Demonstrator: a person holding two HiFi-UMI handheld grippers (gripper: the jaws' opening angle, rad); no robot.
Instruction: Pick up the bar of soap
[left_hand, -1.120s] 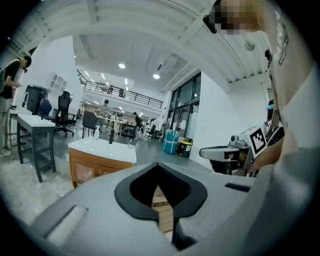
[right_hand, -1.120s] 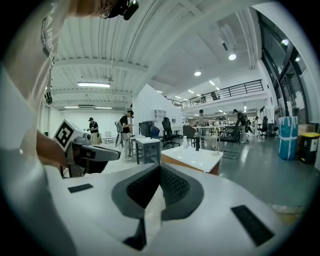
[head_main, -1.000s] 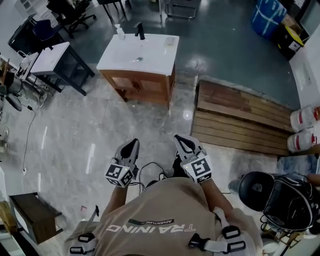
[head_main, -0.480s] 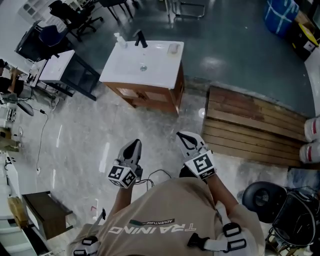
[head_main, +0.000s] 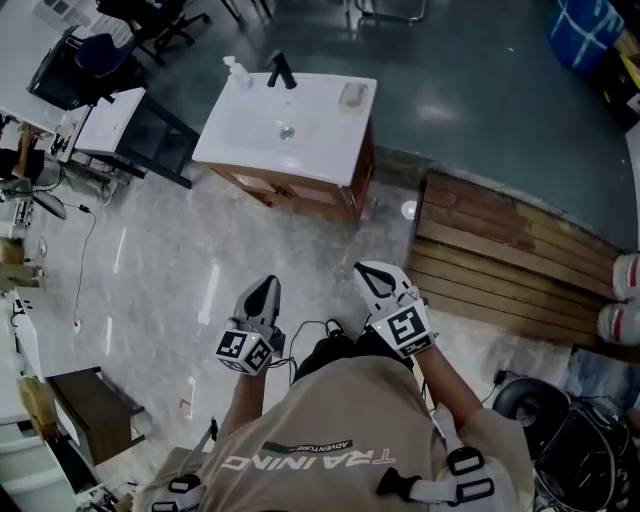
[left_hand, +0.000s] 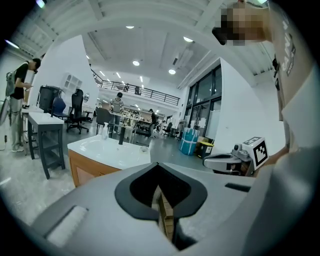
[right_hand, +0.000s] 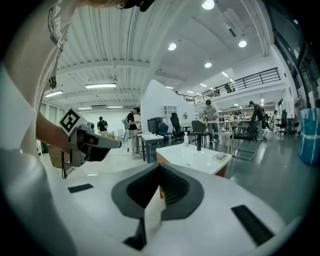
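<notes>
Head view: left hand-held gripper (head_main: 263, 291) and right hand-held gripper (head_main: 372, 276) are closed, empty, well apart from soap (head_main: 352, 95) on bench (head_main: 250, 135).

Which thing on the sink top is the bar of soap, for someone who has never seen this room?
Find the white-topped wooden sink cabinet standing on the floor ahead of the person. The bar of soap lies at its top's far right corner, a small pale oblong lying flat, unlike the upright black faucet and pump bottle further left.
</notes>
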